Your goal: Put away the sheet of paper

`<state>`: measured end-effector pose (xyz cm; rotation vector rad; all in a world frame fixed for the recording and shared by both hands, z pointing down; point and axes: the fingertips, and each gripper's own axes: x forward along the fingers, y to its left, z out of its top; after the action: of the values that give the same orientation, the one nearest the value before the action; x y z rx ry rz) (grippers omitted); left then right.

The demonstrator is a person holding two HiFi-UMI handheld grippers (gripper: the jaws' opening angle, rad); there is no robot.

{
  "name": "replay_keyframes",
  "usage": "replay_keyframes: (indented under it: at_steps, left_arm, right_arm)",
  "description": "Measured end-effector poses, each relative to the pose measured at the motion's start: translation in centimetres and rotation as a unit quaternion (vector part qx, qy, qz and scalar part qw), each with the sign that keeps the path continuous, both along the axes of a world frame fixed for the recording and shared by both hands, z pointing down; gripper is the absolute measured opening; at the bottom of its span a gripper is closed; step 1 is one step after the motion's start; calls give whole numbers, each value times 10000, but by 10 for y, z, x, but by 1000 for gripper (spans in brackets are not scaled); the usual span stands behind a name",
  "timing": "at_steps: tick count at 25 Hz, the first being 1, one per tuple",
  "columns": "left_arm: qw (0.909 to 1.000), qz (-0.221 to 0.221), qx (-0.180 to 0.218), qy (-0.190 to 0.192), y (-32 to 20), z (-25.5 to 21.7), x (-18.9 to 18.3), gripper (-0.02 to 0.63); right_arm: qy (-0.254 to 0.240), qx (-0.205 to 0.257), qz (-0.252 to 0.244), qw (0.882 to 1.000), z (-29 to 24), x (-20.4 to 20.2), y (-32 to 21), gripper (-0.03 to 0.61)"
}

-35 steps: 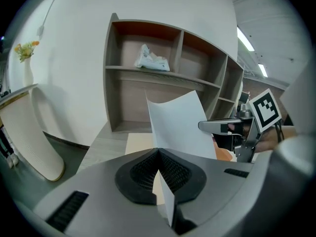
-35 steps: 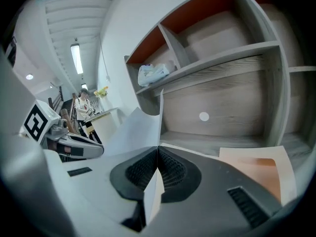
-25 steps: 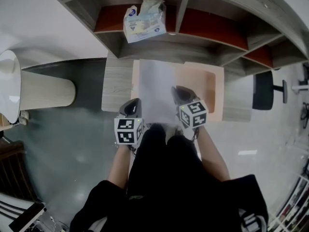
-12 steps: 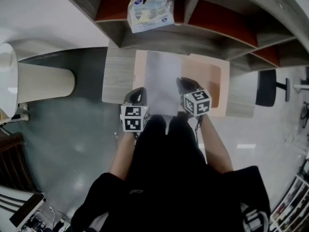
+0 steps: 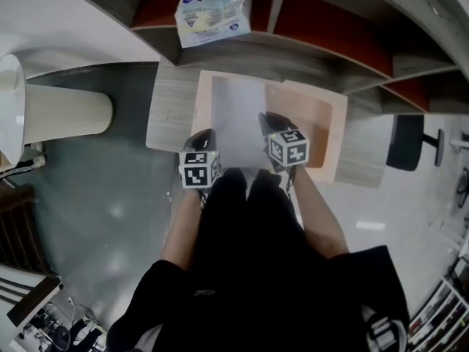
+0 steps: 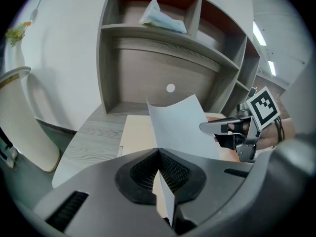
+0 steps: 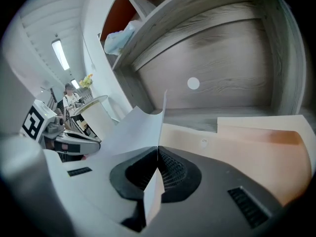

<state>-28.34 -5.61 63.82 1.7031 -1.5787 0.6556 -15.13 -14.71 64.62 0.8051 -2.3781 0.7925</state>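
I'm clamping the sheet of paper with left gripper and right gripper, centre frame; I'm aiming it flat into the peach tray, edges level.

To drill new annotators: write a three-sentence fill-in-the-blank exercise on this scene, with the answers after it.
The sheet of paper is pinched by ___ grippers, the left gripper and the right gripper.
The jaws of each gripper are ___ on the sheet.
The tissue pack lies on a ___ above the peach tray.
Missing words: two; shut; shelf.
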Motion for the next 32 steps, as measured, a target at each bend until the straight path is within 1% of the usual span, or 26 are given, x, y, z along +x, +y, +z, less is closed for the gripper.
replay_keyframes:
  at_steps: [4,11,17,20,24,29,32]
  left_arm:
    - [10000,34,-93,3,-7,9,8,45]
    - [9997,-102,-203,28,-13,15,17,46]
    - [9995,-151,-265,29,-13,17,25,46]
    - [9995,-183,-251,27,-16,14,28,45]
    - [9995,-151,-266,12,-21,15,32,45]
    - [9990,-244,-322,167,-24,20,35,46]
    - [9989,-227,-360,199,-25,23,37,46]
  right_arm:
    - [21,-177,-50,9998,14,6,-3,18]
    - [183,-521,-30,9985,42,20,-3,18]
    - [8,-904,192,9957,52,29,-7,18]
    - [-67,-1090,225,9938,58,31,-9,18]
    - [-32,-1120,225,9935,62,35,-12,18]
    - [13,-1129,259,9933,63,38,-17,18]
    - [-7,-1238,290,9919,66,40,-18,18]
